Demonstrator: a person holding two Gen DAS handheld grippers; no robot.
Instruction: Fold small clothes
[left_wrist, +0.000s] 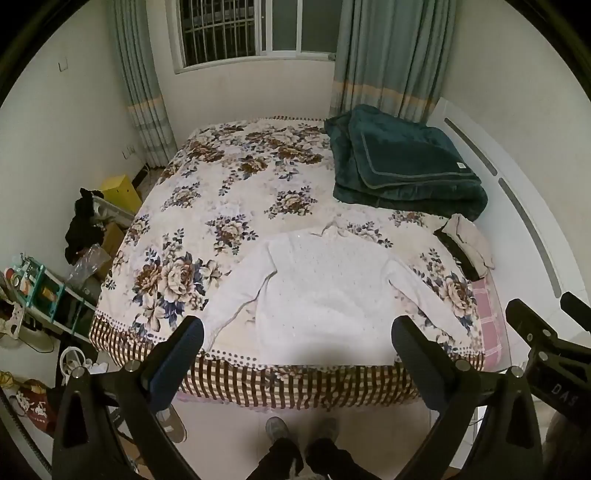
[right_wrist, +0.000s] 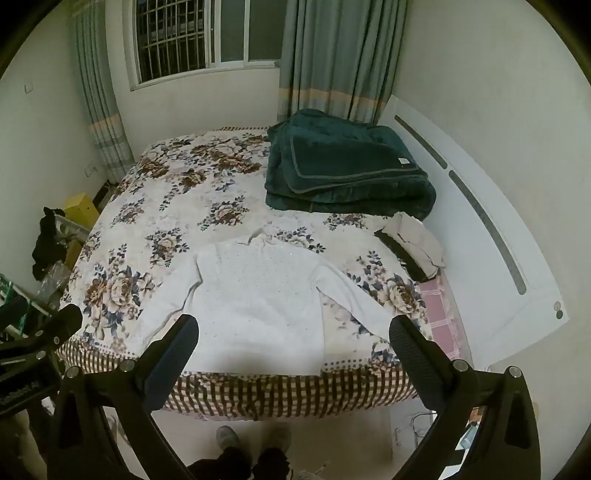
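Left wrist view gives me the white sweater (left_wrist: 325, 288) spread flat on the floral bedspread (left_wrist: 229, 192), hem at the bed's near edge, both sleeves angled outward. My left gripper (left_wrist: 297, 341) hangs above that hem with its fingers spread wide, nothing between them. Beyond the sweater, at the far right of the bed, sits a folded dark green blanket (left_wrist: 402, 166); just right of the sweater's right sleeve lies a small beige and black garment pile (left_wrist: 465, 247). This view alone shows the cluttered teal shelf (left_wrist: 48, 295) left of the bed and part of the other gripper at the right edge.

The right wrist view has my right gripper (right_wrist: 293, 341) equally wide and empty over the sweater (right_wrist: 258, 291). Only here do I see the white headboard's (right_wrist: 491, 236) near end, right of the sweater, past the pink checked sheet (right_wrist: 443, 314)
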